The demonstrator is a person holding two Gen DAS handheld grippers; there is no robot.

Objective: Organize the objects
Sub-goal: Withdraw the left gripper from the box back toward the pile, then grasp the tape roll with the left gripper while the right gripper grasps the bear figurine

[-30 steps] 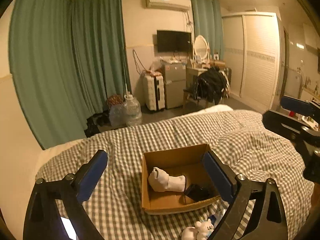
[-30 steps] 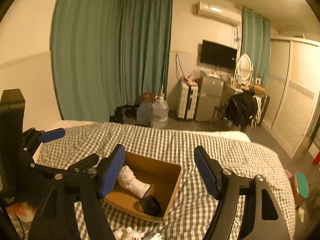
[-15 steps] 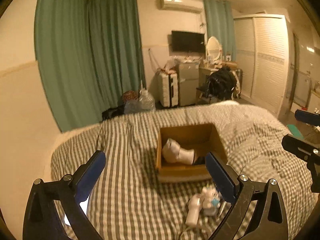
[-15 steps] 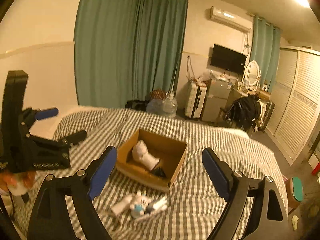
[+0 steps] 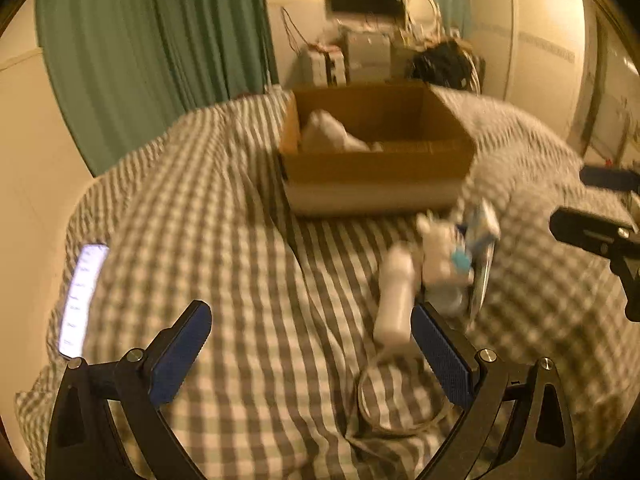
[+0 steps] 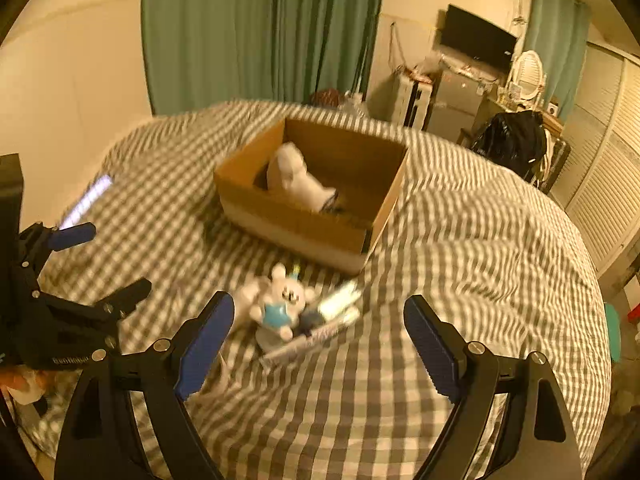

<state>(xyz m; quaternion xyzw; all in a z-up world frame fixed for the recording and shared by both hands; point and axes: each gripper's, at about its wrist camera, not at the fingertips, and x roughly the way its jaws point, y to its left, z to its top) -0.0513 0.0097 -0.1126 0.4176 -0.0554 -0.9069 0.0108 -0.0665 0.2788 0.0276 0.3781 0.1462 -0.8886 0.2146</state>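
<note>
An open cardboard box sits on the checked bed cover and holds a white plush item and a dark object. In front of it lies a small pile: a white bear figure in blue, a white cylindrical device with a cord, and flat tubes or packs. My left gripper is open and empty, just before the pile. My right gripper is open and empty, over the pile.
A lit phone lies at the bed's left edge. Green curtains, a suitcase, a fridge, a TV and a chair with dark clothes stand beyond the bed. Louvred wardrobe doors are on the right.
Both grippers have dropped lower and closer to the bed. The pile in front of the box now lies between the fingers. Both stay open.
</note>
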